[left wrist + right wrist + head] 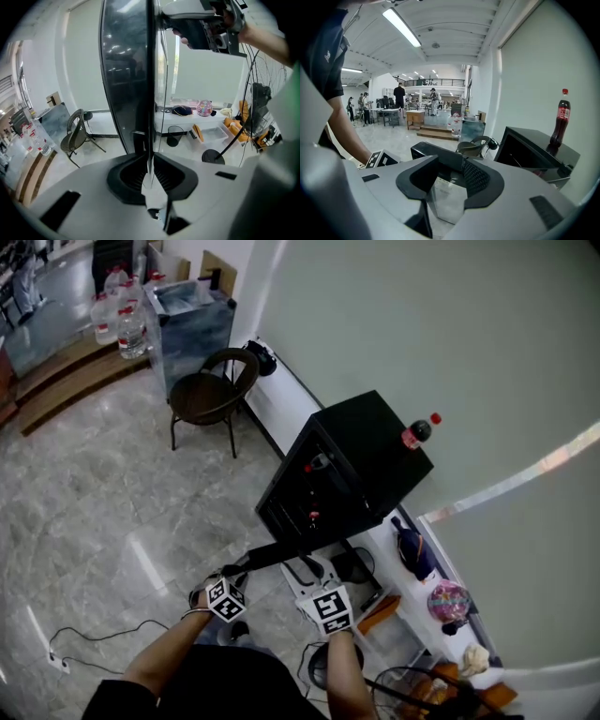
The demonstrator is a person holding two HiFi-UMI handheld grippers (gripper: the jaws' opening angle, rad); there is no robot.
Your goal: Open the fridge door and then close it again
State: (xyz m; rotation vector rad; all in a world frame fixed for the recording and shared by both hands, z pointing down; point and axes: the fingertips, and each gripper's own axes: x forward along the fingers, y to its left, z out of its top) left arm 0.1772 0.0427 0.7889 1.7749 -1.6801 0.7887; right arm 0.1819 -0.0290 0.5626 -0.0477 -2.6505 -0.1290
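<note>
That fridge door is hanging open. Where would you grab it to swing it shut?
Take the fridge door by its free edge, farthest from the hinge, coming at it edge-on so the tongs straddle the thin panel. The left tongs pinch it just so.

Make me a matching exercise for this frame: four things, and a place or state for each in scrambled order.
1 cola bottle
2 chair
3 fridge door
4 left gripper

A swung open
B shut on the door's edge
C on top of the fridge
D by the wall, beyond the fridge

Pairs: 1-C; 2-D; 3-A; 4-B
</note>
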